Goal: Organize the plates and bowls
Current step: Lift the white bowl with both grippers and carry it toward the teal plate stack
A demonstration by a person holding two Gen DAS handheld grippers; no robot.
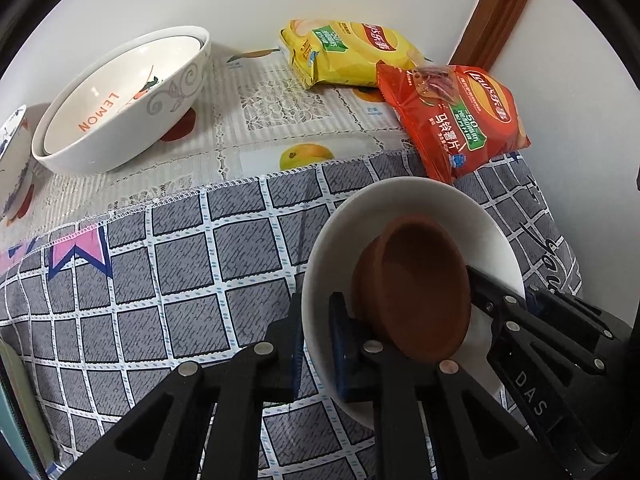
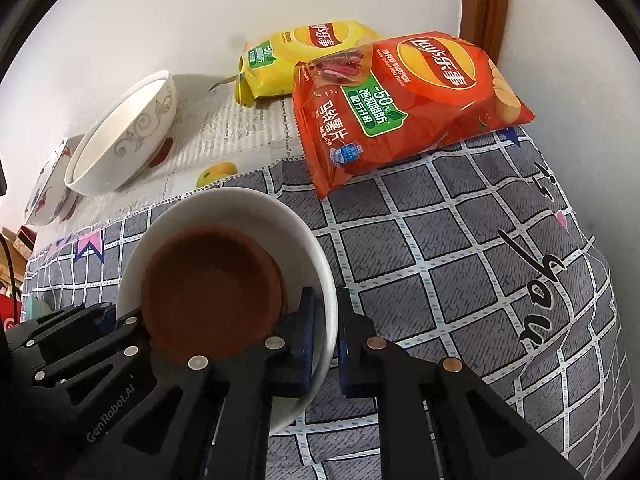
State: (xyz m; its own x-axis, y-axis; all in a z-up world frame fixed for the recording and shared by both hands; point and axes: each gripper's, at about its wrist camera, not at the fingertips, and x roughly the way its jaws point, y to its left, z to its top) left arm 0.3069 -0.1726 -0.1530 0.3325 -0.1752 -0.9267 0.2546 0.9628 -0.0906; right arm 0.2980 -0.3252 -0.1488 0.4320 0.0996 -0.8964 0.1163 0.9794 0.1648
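A white bowl [image 1: 448, 208] holds a small brown clay dish [image 1: 416, 288] and tilts above the grey checked cloth. My left gripper [image 1: 316, 344] is shut on the bowl's left rim. My right gripper [image 2: 326, 332] is shut on the same white bowl's [image 2: 240, 208] right rim, with the brown dish [image 2: 212, 292] inside. Each gripper shows in the other's view. A large white "LEMON" bowl [image 1: 120, 100], nested in another, sits at the back left; it also shows in the right wrist view [image 2: 120, 136]. A blue-patterned bowl [image 1: 12, 160] is at the far left.
A yellow crisp bag [image 1: 348, 52] and an orange crisp bag [image 1: 456, 116] lie at the back right by the wall; the orange bag [image 2: 400, 100] is close behind the held bowl. A brown door frame [image 1: 496, 12] stands at the right corner. The table edge drops off at the right.
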